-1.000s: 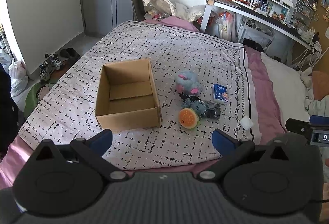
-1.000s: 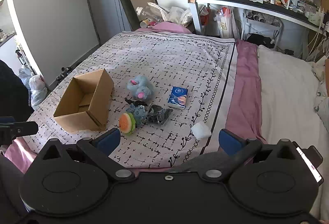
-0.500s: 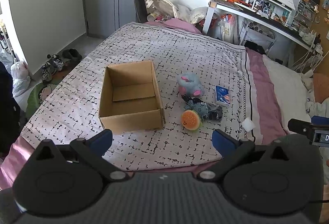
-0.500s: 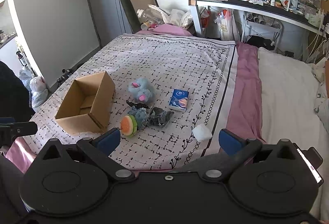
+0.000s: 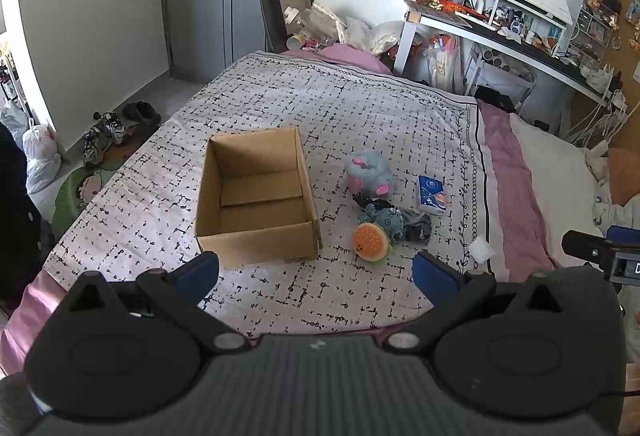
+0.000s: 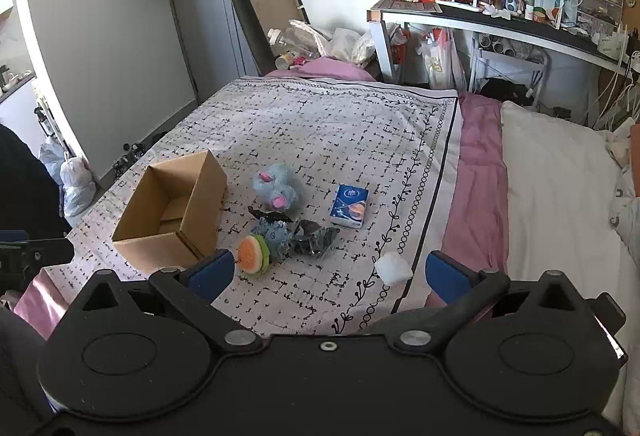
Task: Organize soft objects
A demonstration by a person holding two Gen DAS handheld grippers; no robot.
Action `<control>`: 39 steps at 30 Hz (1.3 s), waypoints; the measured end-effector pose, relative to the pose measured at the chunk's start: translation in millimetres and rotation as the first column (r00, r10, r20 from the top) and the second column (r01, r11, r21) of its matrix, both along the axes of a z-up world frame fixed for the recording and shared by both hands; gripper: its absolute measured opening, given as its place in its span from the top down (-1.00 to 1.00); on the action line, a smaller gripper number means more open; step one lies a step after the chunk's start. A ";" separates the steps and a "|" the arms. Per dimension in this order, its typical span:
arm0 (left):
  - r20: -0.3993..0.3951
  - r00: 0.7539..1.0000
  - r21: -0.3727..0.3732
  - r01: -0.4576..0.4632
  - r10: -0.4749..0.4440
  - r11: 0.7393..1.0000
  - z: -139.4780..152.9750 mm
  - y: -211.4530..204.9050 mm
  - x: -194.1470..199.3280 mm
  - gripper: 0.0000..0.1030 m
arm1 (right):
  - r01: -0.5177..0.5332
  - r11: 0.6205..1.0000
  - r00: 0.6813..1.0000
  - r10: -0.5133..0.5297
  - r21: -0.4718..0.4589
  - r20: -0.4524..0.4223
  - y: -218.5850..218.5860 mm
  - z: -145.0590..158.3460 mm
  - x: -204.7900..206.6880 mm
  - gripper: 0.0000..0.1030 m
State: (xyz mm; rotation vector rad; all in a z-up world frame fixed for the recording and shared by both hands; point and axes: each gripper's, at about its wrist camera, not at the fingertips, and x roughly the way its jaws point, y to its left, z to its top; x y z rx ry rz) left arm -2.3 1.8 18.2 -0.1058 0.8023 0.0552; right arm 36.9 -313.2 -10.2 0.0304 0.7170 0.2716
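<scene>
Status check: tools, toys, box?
Both tools open, left and right, holding nothing. Toys lie loose on the bed beside the box; box holds nothing. Nothing in the way.

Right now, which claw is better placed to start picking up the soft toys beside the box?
Right, probably. The burger plush lies just ahead of the right claw, by its left fingertip. The left claw faces the cardboard box, with the toys off to its right. Both claws are open and empty.
</scene>
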 end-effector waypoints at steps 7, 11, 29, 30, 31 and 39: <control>0.010 1.000 0.007 0.005 -0.005 1.000 2.6 -3.0 0.2 -0.99 | 0.000 1.000 1.000 0.000 0.001 -0.001 0.8 0.2 -0.1 -1.00; 0.013 1.000 -0.003 -0.005 0.006 1.000 0.5 -1.5 1.9 -0.99 | 0.015 1.000 1.000 -0.015 0.010 0.008 -1.2 0.6 0.9 -1.00; -0.035 0.999 -0.065 0.006 -0.009 0.998 -30.0 -9.8 33.8 -0.98 | 0.039 0.999 0.998 -0.038 0.024 -0.052 -14.0 -31.5 35.5 -0.99; -0.035 0.999 -0.072 0.010 -0.013 0.997 -32.0 -10.6 37.0 -0.98 | 0.040 0.999 0.998 -0.039 0.025 -0.058 -14.2 -33.8 38.2 -0.99; -0.036 0.999 -0.076 0.015 -0.017 0.997 -34.2 -12.2 40.6 -0.98 | 0.042 0.999 0.997 -0.040 0.026 -0.067 -14.1 -37.1 41.9 -0.99; -0.065 0.997 -0.096 0.041 -0.047 0.995 -56.2 -23.1 69.3 -0.94 | 0.062 0.998 0.989 -0.058 0.022 -0.138 -13.5 -61.9 69.4 -0.87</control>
